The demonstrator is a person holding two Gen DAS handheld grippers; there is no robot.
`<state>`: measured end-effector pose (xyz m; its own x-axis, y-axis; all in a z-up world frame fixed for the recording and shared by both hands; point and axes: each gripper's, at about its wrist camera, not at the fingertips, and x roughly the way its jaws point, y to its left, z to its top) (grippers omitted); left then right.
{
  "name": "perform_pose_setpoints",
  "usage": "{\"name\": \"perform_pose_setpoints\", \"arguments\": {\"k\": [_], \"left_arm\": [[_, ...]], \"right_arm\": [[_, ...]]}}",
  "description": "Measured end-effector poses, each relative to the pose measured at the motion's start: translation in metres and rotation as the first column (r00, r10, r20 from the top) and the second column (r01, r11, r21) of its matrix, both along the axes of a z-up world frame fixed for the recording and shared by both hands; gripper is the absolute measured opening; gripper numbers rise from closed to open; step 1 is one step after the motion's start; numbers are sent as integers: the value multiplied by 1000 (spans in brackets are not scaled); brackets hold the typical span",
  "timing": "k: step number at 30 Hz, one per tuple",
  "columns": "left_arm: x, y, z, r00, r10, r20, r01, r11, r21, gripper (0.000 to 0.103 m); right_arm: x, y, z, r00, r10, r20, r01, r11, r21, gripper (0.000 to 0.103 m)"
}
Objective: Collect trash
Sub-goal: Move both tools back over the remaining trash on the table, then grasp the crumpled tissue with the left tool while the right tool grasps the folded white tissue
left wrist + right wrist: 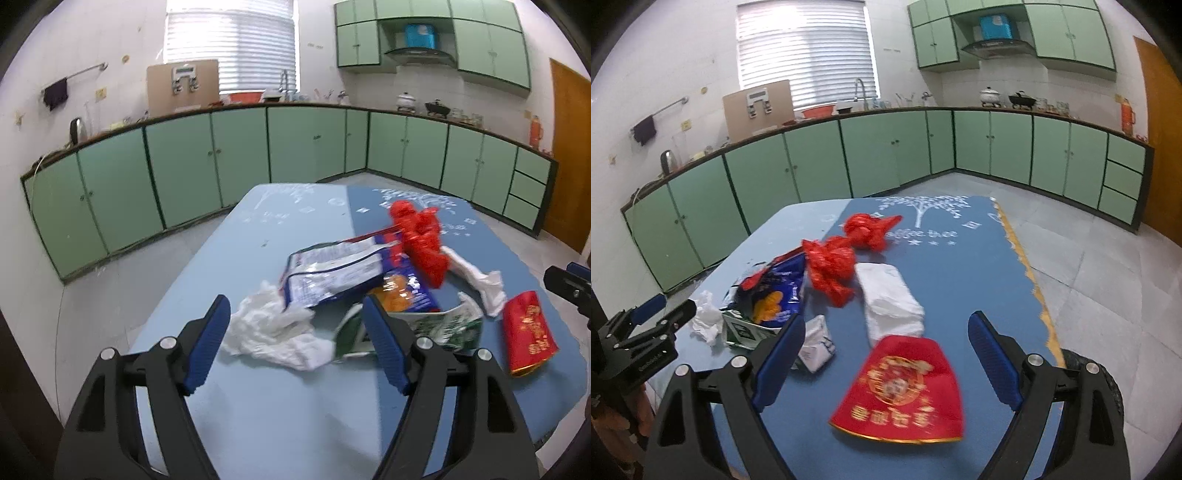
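Observation:
Trash lies on a blue table (258, 406). My left gripper (295, 310) is open just above it, and a crumpled white tissue (269, 332) lies between its blue fingers, untouched. Beyond are a blue-and-white snack bag (332, 273), a green-and-white carton (443, 328), a red plastic bag (421, 236) and a red packet (528, 332). My right gripper (888, 325) is open too, with the red packet (905, 391) flat on the table (960, 266) between its fingers. Ahead lie a folded white tissue stack (890, 299) and the red plastic bag (846, 254).
Green kitchen cabinets (177, 166) run along the far walls across a grey tiled floor (1108, 266). The table's right edge has a yellow trim (1030, 273), and a dark round object (1082, 365) sits below it. A small white crumpled pack (816, 343) lies by my right gripper's left finger.

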<state>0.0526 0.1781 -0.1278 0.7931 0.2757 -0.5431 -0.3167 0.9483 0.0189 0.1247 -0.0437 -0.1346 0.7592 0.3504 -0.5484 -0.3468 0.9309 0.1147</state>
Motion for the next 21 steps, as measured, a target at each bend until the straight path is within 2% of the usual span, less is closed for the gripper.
{"name": "perform_pose_setpoints", "arguments": {"k": [5,10,12,13,15,16,18,21], "left_arm": [[11,19,-11,999,23,-27,-23,999,-28,74],[27,38,-24,998,26,-64,-31,997,-76,75],[31,43,-27,997,23,-73,-30,994,-104,72],[31,46,-28,997,21,-75,-30,993,-117,67],[33,52,-31,996,21,-81,-32,989,-143,42],[33,54,-32,996,18,-82,-30,988,-149,35],[34,56,-31,997,7,-78,-19,987,-160,10],[30,57,-26,998,12,-56,-20,988,-150,1]], "right_arm": [[2,20,-2,1000,30,1,-30,999,-21,88],[9,24,-6,1000,15,-9,-15,999,-32,87],[12,25,-7,1000,12,-15,-12,999,-33,85],[14,27,-8,1000,11,-17,-11,999,-36,85],[16,30,-9,1000,11,-20,-12,999,-39,84],[18,30,-9,1000,12,-22,-12,999,-40,83],[21,33,-10,1000,15,-27,-16,999,-41,81],[24,37,-12,999,20,-35,-22,998,-51,77]]}}
